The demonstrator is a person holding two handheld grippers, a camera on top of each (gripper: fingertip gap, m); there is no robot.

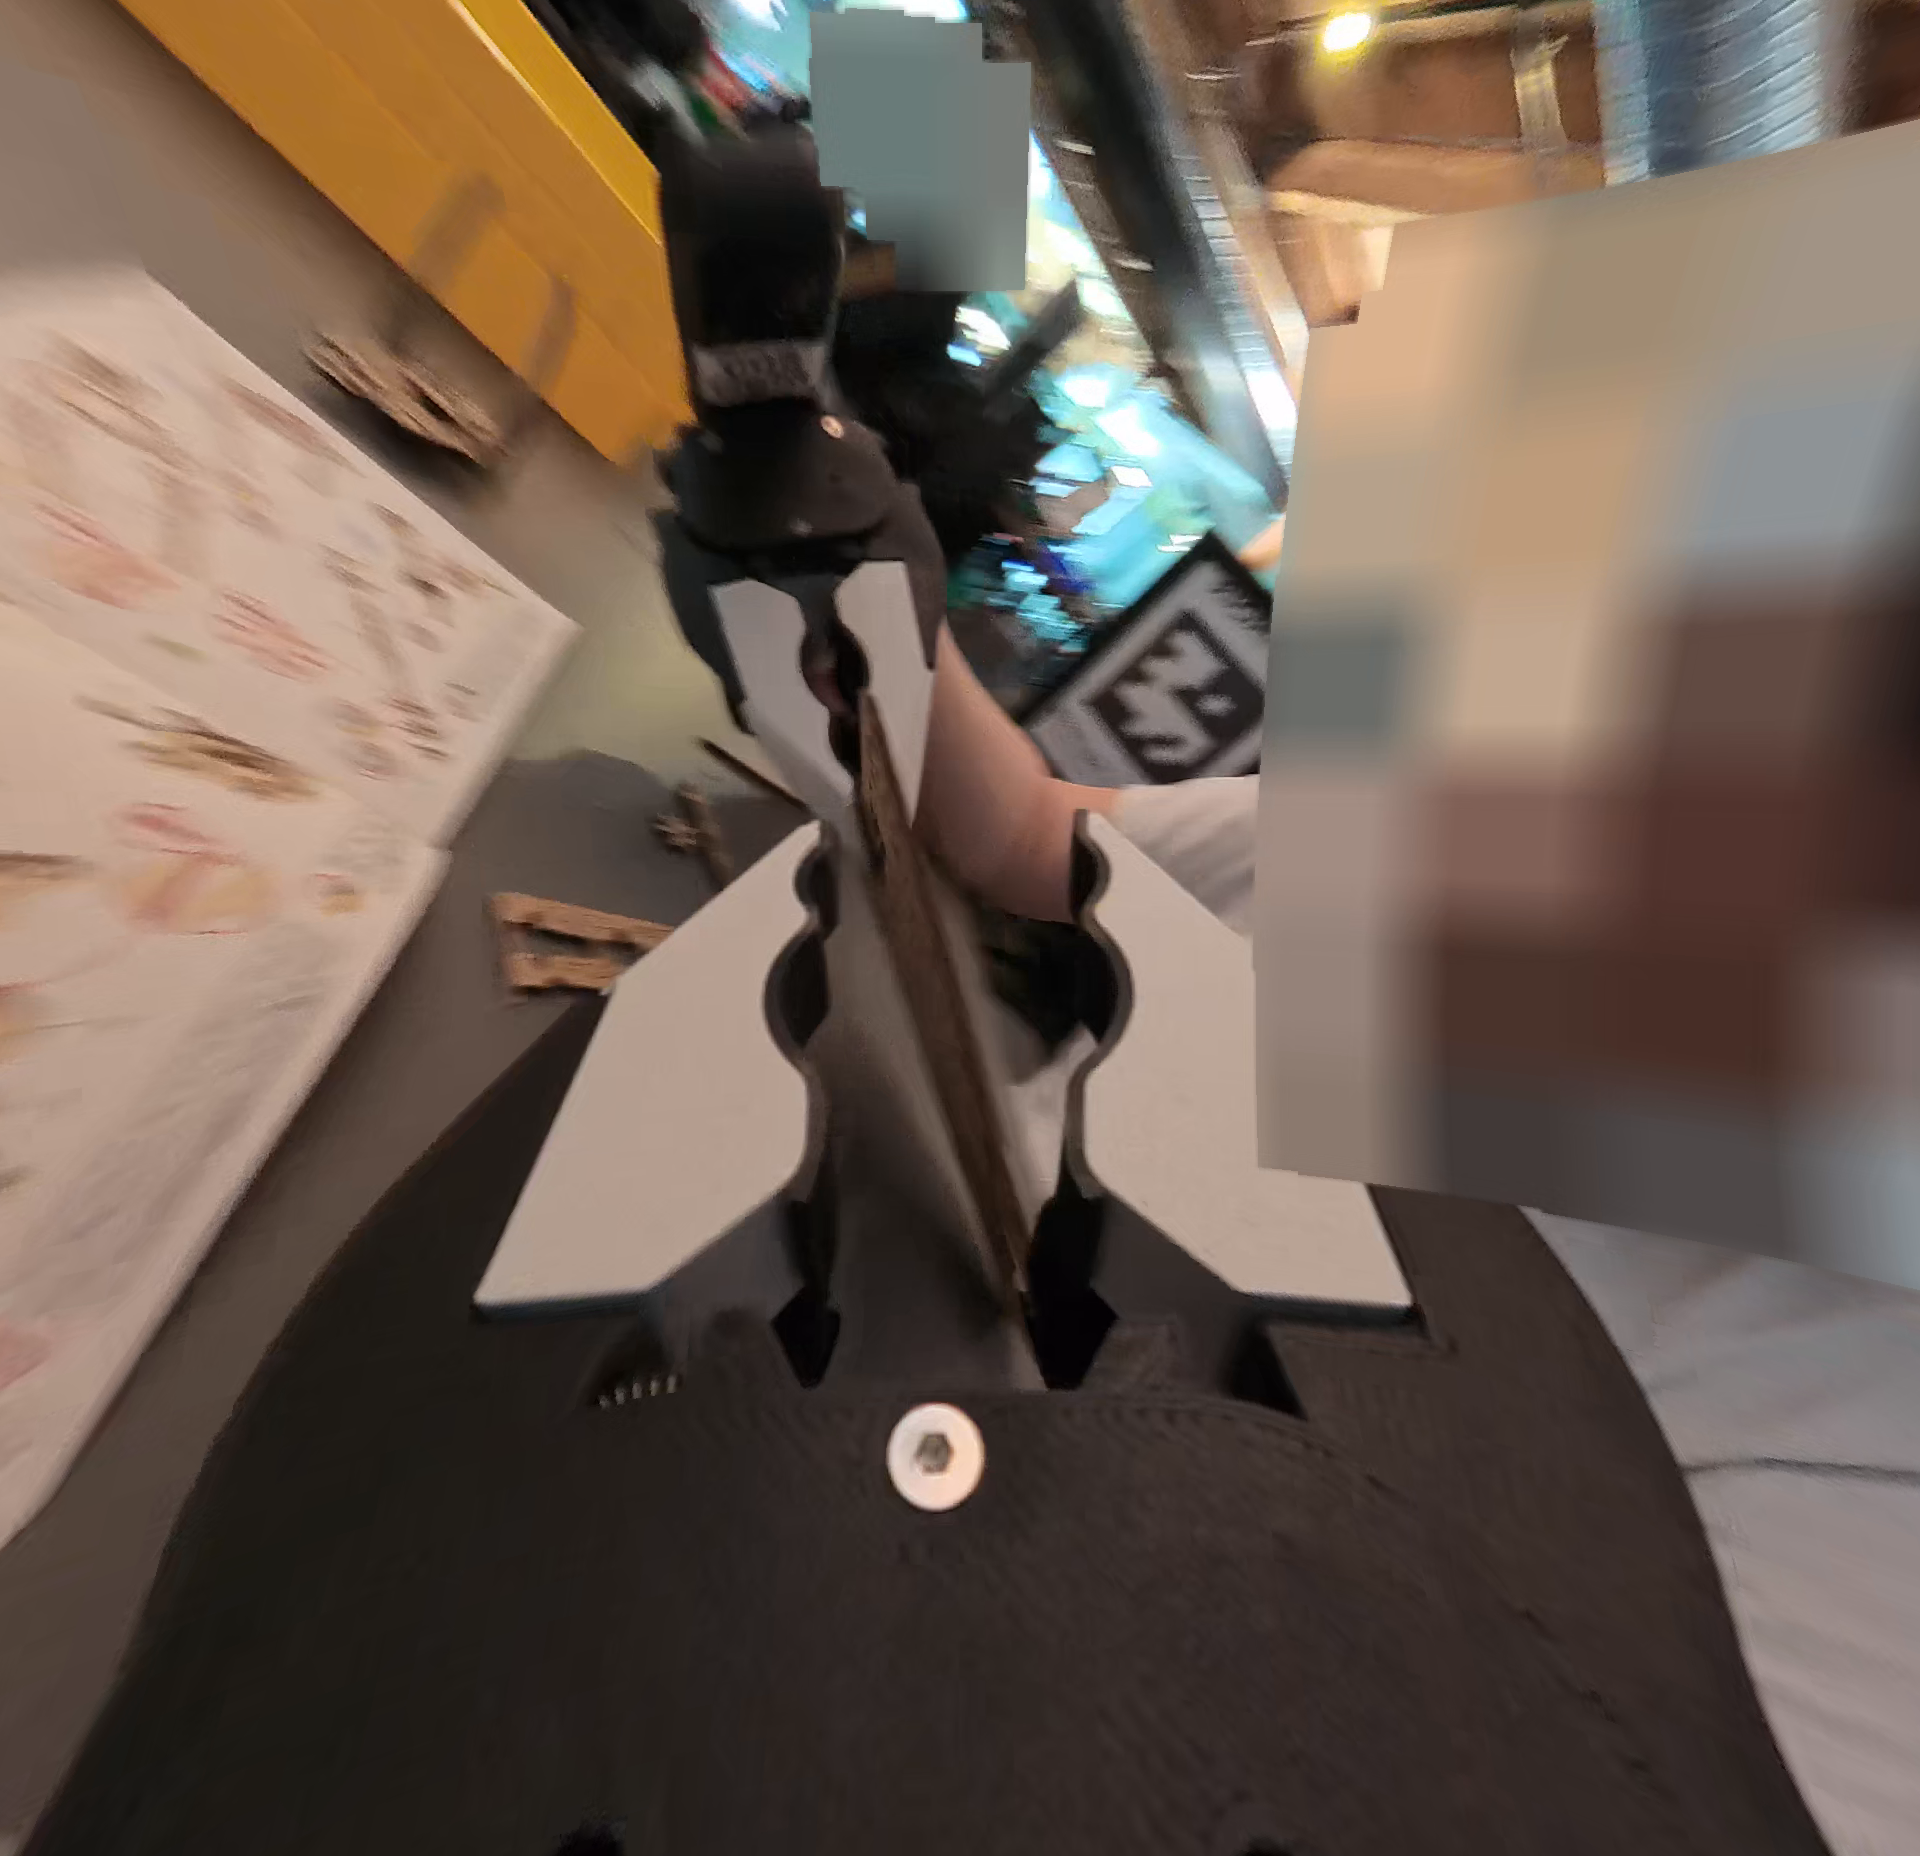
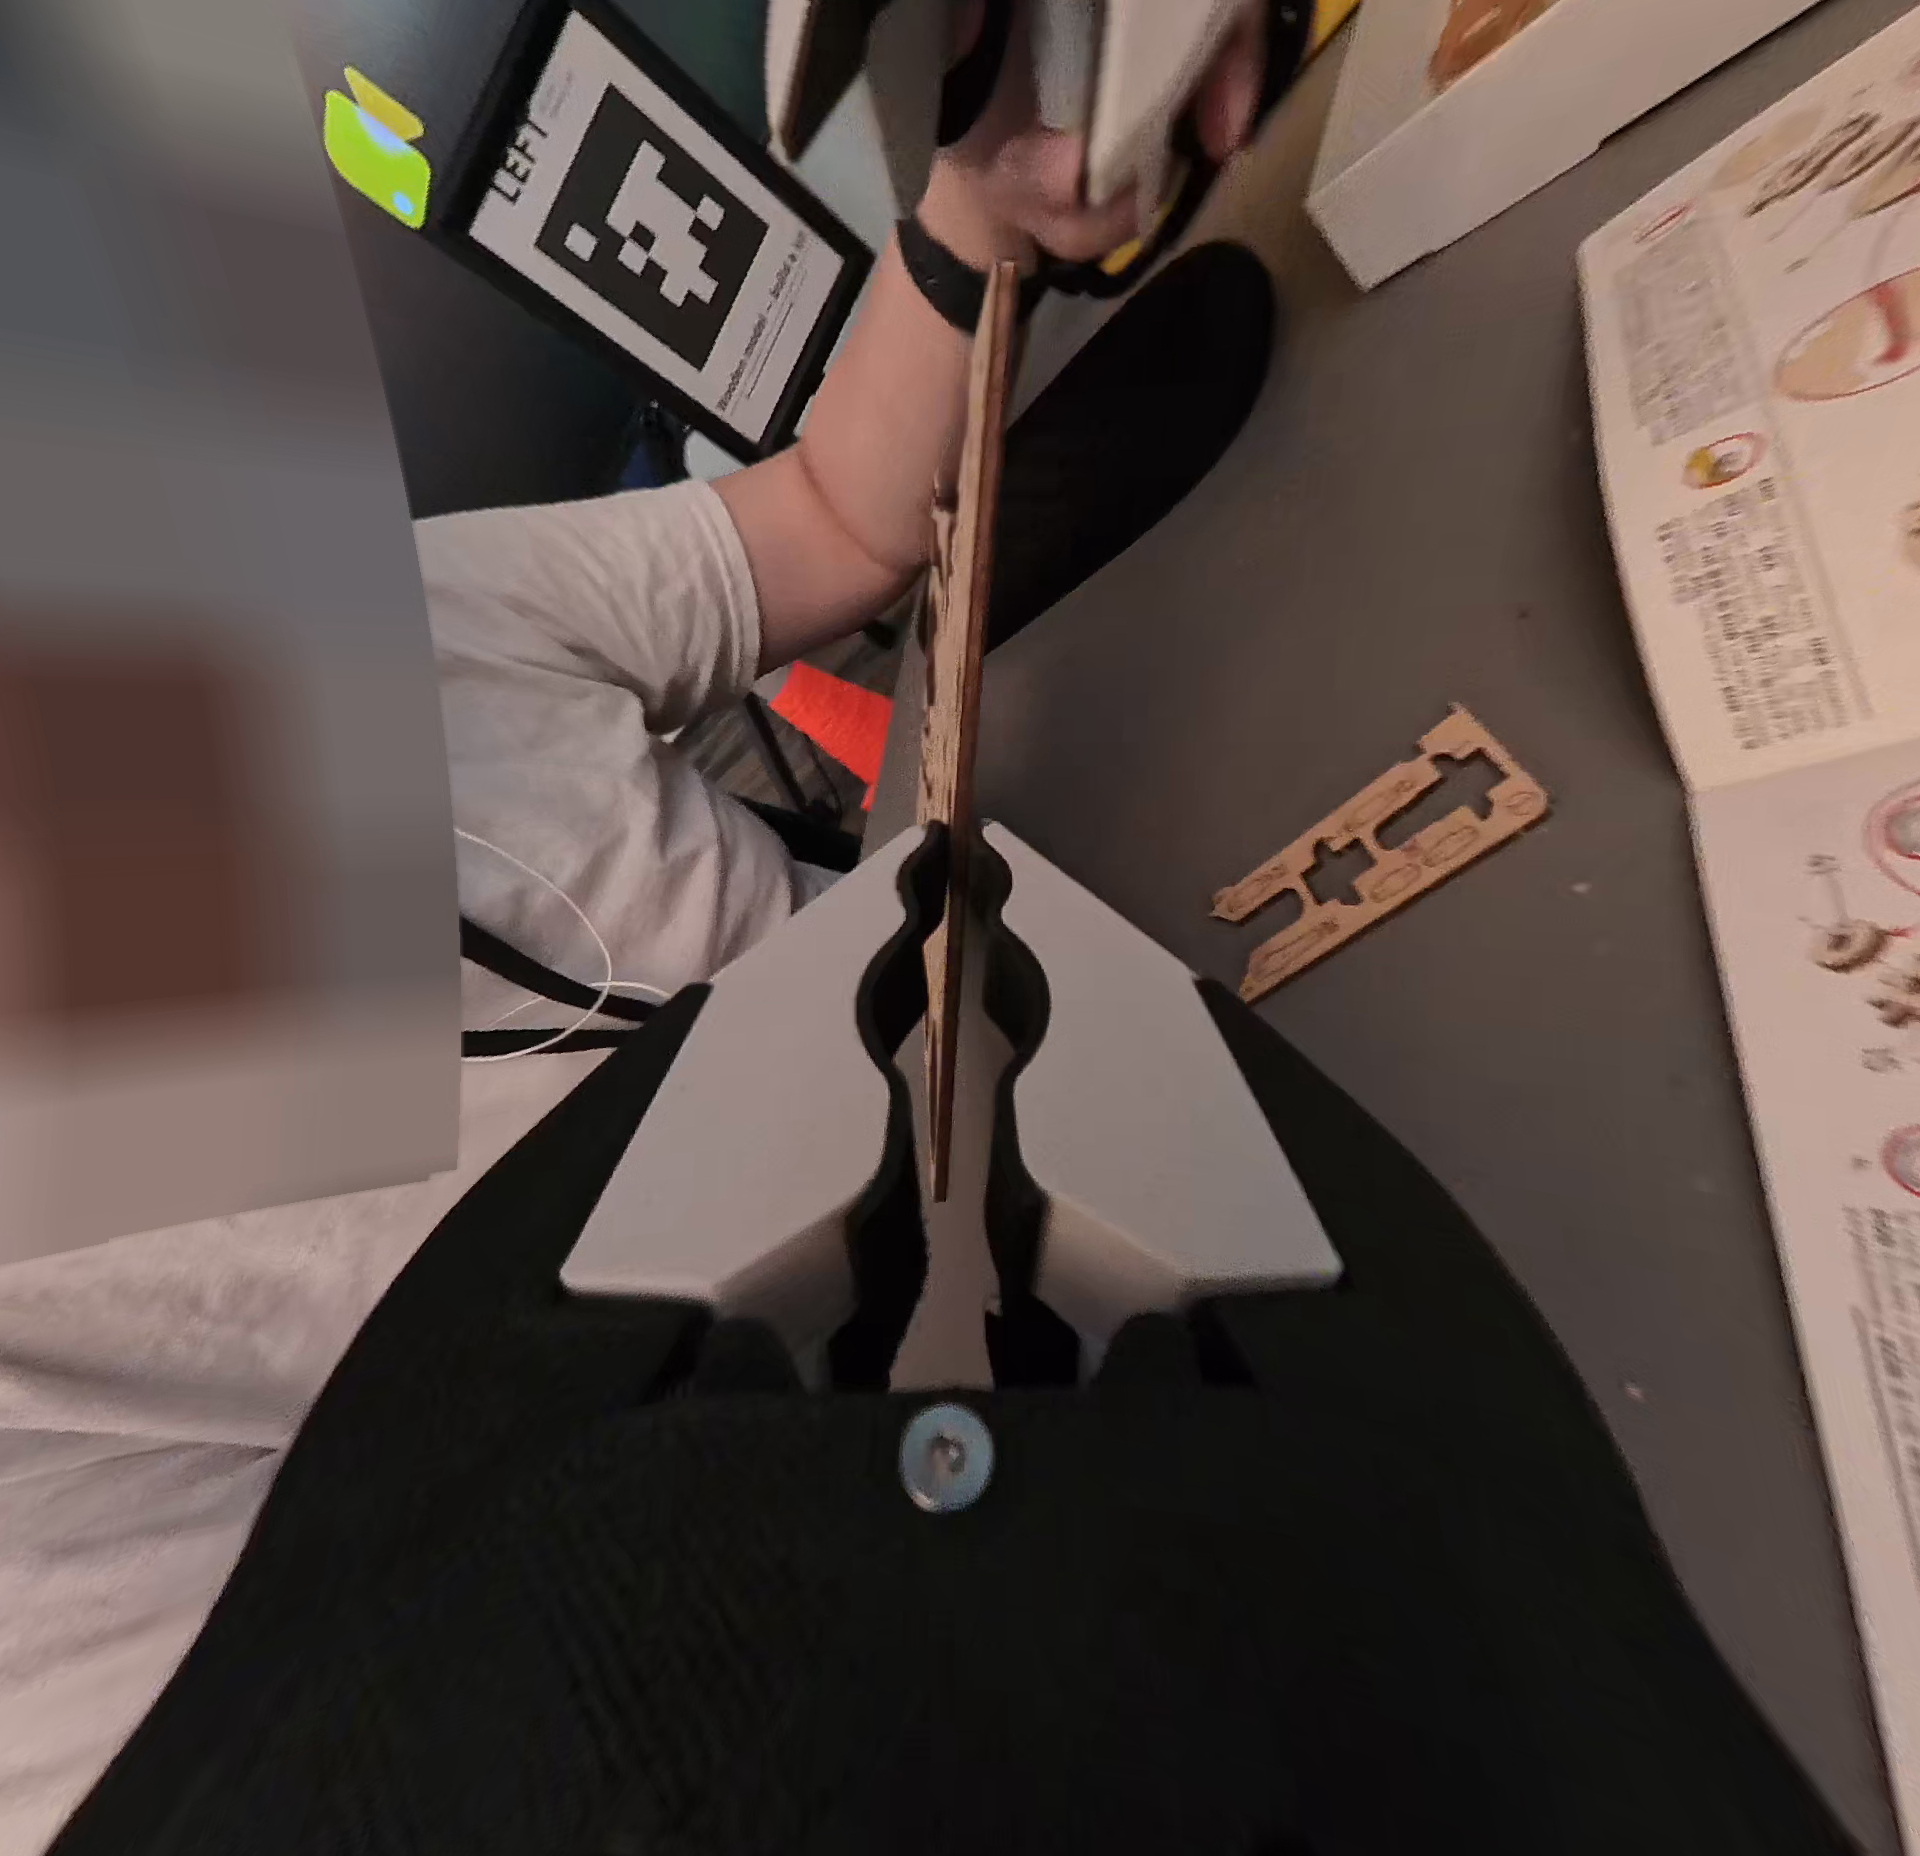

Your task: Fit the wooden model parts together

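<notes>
A thin wooden sheet (image 2: 961, 601) stands edge-on between both grippers, held above the grey table (image 2: 1403, 559). My right gripper (image 2: 951, 840) is shut on its near end. In the left wrist view the same sheet (image 1: 935, 975) runs between the fingers of my left gripper (image 1: 948, 835), which is wide open. The sheet lies close to the base of the left gripper's right finger, and I cannot tell if it touches. The right gripper (image 1: 864, 767) shows there too, clamped on the sheet's far end. The left gripper (image 2: 966, 92) shows at the top of the right wrist view.
A loose cut-out wooden fret (image 2: 1382, 850) lies flat on the table. Open instruction sheets (image 2: 1766, 456) and a white box (image 2: 1507, 92) lie to the right. A framed marker card (image 2: 644, 227) stands at the far left. More wooden pieces (image 1: 561, 944) lie near a yellow box (image 1: 416, 144). My hands' fingertips stand some 10 cm from each other.
</notes>
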